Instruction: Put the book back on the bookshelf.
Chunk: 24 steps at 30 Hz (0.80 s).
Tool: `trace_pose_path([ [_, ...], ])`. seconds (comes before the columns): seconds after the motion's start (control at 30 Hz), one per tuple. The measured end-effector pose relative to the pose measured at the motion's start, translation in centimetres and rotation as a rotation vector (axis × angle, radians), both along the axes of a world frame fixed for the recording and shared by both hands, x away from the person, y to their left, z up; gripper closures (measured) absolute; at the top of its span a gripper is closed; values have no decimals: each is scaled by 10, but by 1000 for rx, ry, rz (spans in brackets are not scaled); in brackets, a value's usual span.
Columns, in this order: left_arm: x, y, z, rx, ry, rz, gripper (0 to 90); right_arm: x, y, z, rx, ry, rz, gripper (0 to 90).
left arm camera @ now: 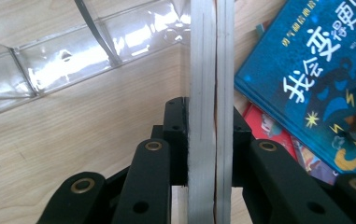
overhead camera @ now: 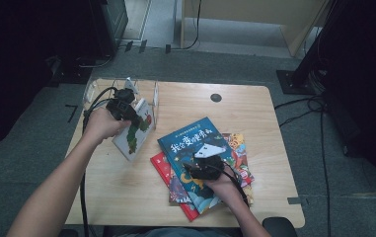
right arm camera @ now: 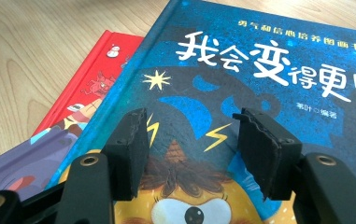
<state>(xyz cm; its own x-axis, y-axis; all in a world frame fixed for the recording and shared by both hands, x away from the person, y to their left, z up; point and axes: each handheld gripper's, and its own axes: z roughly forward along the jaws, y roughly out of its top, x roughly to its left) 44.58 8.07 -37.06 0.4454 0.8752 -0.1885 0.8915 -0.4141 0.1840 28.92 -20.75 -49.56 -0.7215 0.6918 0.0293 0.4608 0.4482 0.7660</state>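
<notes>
My left gripper is shut on a white picture book, which it holds tilted above the left part of the table. In the left gripper view the book's edge stands upright, clamped between the black jaws of that gripper. A blue book with white Chinese characters lies on top of a stack of books, with a red book under it. Over the blue cover my right gripper hovers open, with nothing between its jaws. In the high view the right gripper sits above the stack.
A clear plastic book stand stands at the table's back left; its panels lie just beyond the held book. The wooden table has a round cable hole. Bare wood lies right of the stack.
</notes>
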Motion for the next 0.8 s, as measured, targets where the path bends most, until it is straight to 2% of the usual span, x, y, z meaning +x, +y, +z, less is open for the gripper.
trace_pose_path([
  [0.17,7,-3,0,9,-2,3,772,0,0,0,0,1,0,429],
  [0.43,22,2,2,-40,-11,55,773,0,0,0,-1,0,-1,429],
  [0.8,41,-8,12,-4,-41,58,772,0,0,0,-1,-1,-1,430],
])
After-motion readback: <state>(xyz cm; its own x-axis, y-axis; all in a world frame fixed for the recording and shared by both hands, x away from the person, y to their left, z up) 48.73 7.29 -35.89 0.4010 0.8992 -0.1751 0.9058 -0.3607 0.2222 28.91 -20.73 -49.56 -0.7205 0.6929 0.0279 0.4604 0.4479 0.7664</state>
